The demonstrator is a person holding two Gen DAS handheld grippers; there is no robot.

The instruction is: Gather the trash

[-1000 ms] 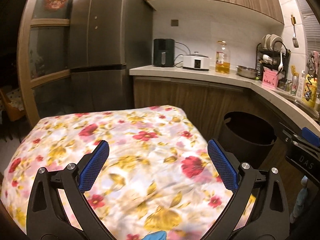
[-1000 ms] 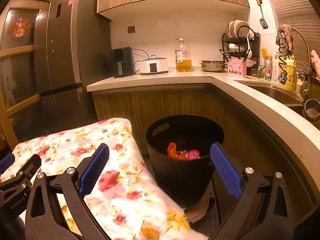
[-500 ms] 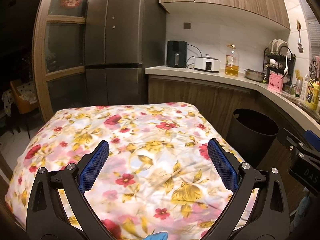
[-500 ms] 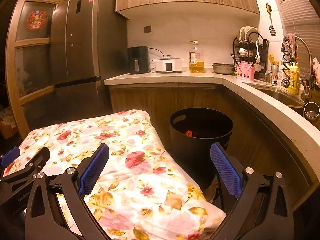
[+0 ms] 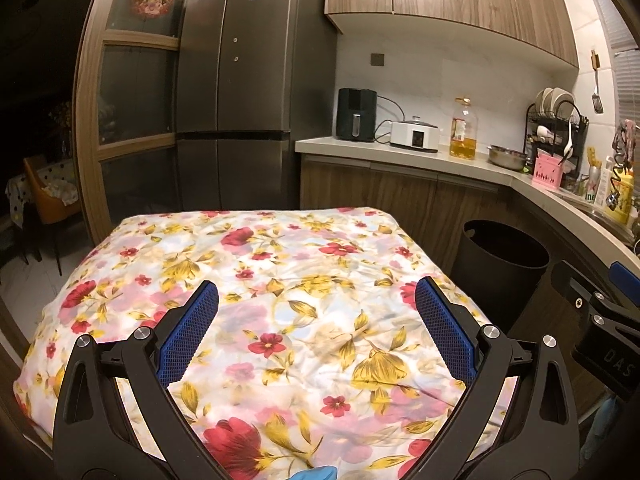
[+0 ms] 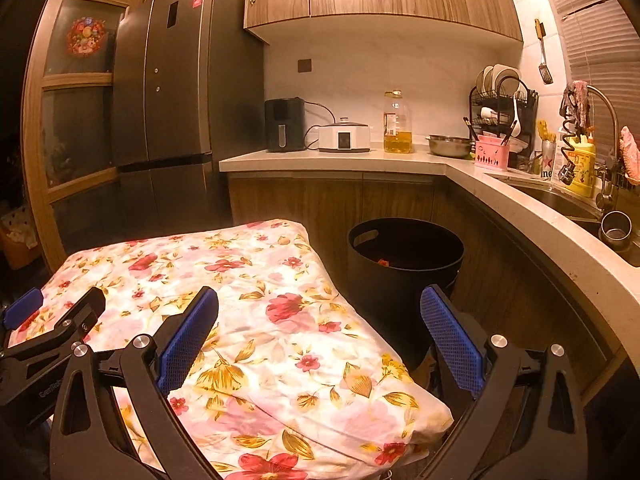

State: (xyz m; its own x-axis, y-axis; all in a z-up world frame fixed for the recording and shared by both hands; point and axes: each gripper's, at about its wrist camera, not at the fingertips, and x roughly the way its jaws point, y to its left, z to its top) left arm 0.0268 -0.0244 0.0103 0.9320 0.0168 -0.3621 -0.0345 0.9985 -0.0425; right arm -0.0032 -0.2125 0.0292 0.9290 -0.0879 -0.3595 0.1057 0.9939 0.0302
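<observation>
Refrigerator [image 5: 240, 92]: tall and dark, at the far left against the wall, well apart from both tools and no part of the job.
Floral cloth [image 5: 260, 288]: a flowered cover spread over a table in the middle of the kitchen. Its top shows no loose scraps in either view, so I judge the pickup surface cleared.
Left hand-held gripper [image 5: 316, 320]: hovers above the near part of the cloth, blue pads spread wide with nothing between them. It seems held ready, not working.
Right hand-held gripper [image 6: 320, 328]: raised over the cloth's right corner, jaws also spread wide and empty, facing towards the bin, as suits a drop already made or a fresh search.
Trash bin [image 6: 404, 264]: a black round tub with handle cutouts, on the floor just beside the table and against the cabinets, within easy reach of the right side.
Trash [image 6: 383, 263]: a small orange-red scrap shows inside the bin, low against the inner wall; the rest of the inside is too dark to tell.
Worktop [image 6: 360, 160]: pale, along the back and right, carrying appliances, an oil bottle and a dish rack.
</observation>
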